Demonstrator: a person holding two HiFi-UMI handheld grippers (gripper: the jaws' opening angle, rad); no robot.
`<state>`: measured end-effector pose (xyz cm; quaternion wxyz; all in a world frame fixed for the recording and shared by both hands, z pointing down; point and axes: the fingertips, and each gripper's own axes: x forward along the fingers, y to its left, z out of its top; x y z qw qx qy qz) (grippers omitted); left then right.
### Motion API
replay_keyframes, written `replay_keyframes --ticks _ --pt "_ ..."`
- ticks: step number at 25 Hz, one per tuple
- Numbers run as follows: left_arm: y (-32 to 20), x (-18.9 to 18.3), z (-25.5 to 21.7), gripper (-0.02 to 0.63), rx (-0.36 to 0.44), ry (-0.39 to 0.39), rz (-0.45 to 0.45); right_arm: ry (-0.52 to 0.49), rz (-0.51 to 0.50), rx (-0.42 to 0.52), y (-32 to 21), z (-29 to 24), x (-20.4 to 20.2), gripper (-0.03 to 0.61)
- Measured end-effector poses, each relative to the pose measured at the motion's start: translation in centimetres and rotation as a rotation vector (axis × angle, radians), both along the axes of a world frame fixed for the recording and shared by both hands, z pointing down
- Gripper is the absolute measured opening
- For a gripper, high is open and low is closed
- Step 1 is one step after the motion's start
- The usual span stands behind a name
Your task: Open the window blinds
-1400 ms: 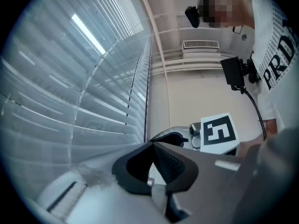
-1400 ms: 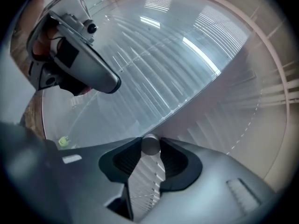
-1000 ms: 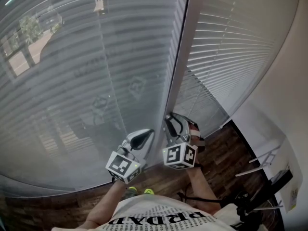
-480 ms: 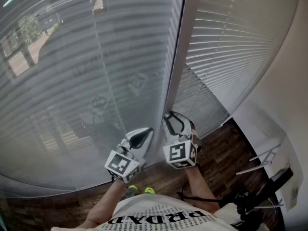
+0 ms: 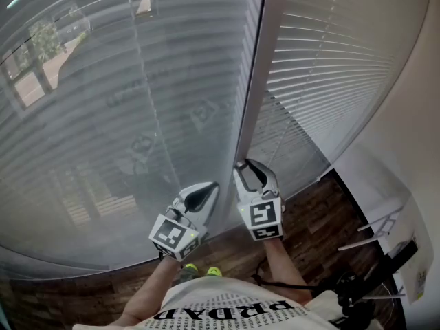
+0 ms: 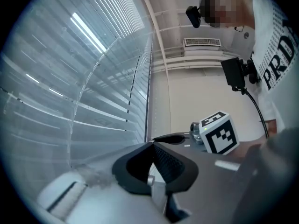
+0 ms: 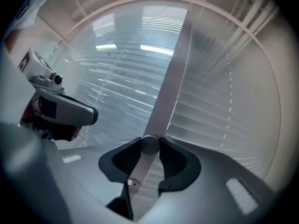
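1. The blinds (image 5: 137, 102) hang fully lowered over the window ahead. Whether their slats have tilted further is hard to tell.
2. Their wand (image 7: 148, 146) sits pinched in the right gripper (image 5: 249, 177). Over the last second this gripper has rolled at the wrist, which probably means it is twisting the slats open.
3. The left gripper (image 5: 203, 196) hovers just beside it, low, with its jaws pressed together on nothing.
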<state>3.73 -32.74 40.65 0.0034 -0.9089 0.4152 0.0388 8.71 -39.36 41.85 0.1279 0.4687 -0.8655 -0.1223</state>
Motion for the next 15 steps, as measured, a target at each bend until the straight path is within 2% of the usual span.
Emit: replay_keyframes --ticks 9,15 --pt "0.1 0.3 0.4 -0.008 -0.021 0.001 0.001 -0.148 -0.006 -0.055 0.0 -0.1 0.3 0.127" --pt "0.2 0.2 1.1 -0.008 -0.009 0.003 0.003 -0.347 -0.018 -0.142 -0.2 0.6 0.6 0.129"
